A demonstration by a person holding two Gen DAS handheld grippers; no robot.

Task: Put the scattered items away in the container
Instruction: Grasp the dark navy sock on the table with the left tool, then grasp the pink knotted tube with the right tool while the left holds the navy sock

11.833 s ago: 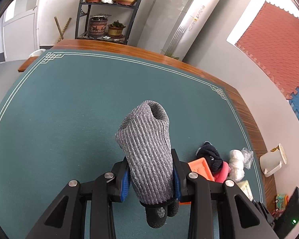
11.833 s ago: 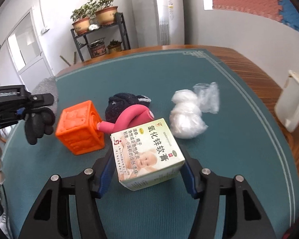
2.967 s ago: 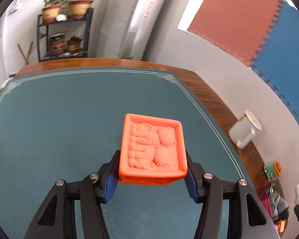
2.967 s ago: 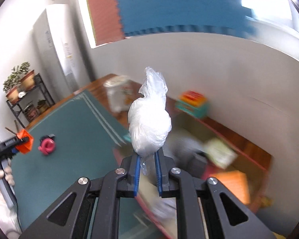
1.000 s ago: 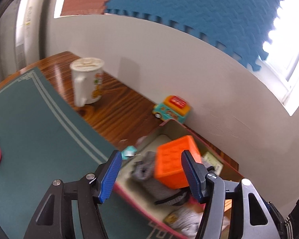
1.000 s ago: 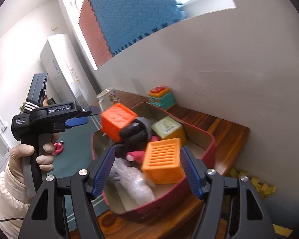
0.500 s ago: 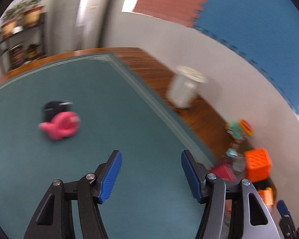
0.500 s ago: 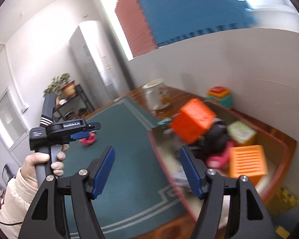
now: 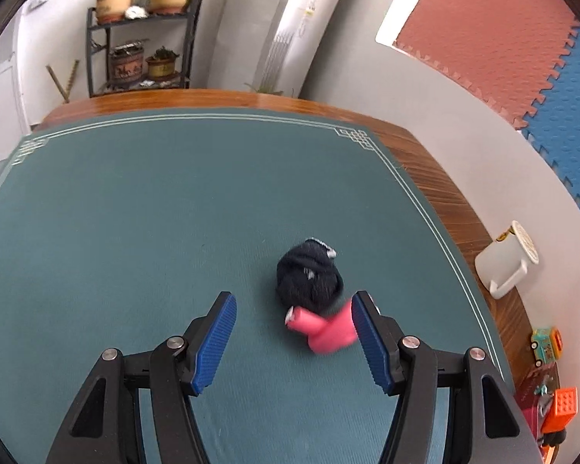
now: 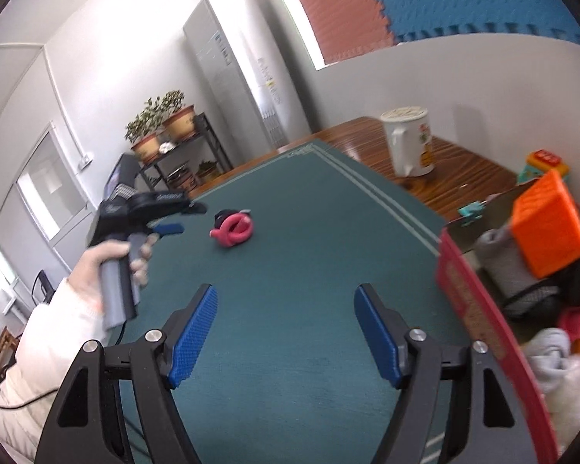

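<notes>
In the left wrist view, the left gripper [image 9: 294,338] fills the bottom of the frame with its blue pads spread wide and nothing between them. Just ahead, right of centre, a pink toy [image 9: 324,328] lies on the green mat [image 9: 135,212], its right end close against the right pad; motion blur leaves it unclear whether the two touch. A dark sock ball [image 9: 308,278] sits directly behind the toy and touches it. Further right, on the bare wood table [image 9: 452,208], a white mug [image 9: 506,259] stands near the right edge of the frame. A small toy bus [image 9: 546,345] shows at lower right, and below it a corner of the red box [image 9: 529,386] with an orange cube [image 9: 562,406] in it. At upper left, a plant shelf [image 9: 143,34] stands against the far wall.

In the right wrist view, the right gripper [image 10: 286,338] is likewise released, pads wide apart over the mat at the bottom of the frame, holding nothing. At the right edge the box [image 10: 468,301] sits on the table's near end, packed with the cube [image 10: 547,224], a grey sock [image 10: 510,266] and other things too blurred to name. At middle left, a gloved hand [image 10: 110,261] grips the left gripper's handle. Beyond it, near the centre, the toy [image 10: 234,230] lies on the mat. The mug [image 10: 410,143] stands at upper right.
</notes>
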